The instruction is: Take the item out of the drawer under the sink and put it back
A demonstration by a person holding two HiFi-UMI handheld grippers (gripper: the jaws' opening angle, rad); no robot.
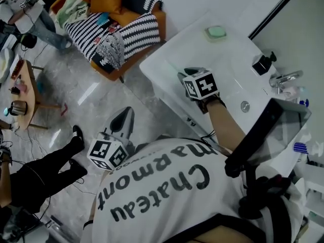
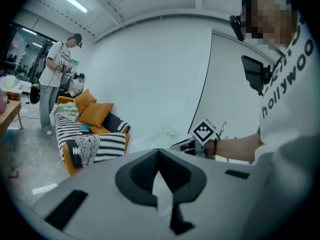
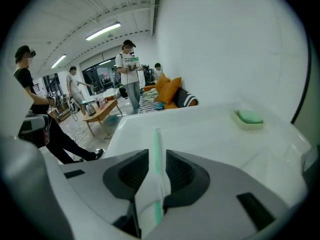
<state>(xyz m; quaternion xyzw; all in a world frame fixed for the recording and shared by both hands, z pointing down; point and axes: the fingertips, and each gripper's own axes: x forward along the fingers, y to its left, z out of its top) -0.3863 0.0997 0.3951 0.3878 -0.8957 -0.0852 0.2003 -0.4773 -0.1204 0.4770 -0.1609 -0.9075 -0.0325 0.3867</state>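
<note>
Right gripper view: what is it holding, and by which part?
A thin green-and-white strip stands by its near end between the jaws of the right gripper, which look open, not squeezing it.

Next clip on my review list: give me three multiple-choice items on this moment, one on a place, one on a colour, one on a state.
1. The right gripper is over:
A. the striped sofa
B. the white sink counter
C. the wooden side table

2. The soap bar on the counter is:
A. red
B. black
C. green

3. The left gripper has its jaws:
A. closed together, with nothing between them
B. wide apart around a cup
C. clamped on a towel

Answers:
1 B: the head view shows the right gripper above the white counter, short of the basin's drain.
2 C: both the head view and the right gripper view show the bar as pale green.
3 A: in the left gripper view the two jaws meet at their tips and hold nothing.
</note>
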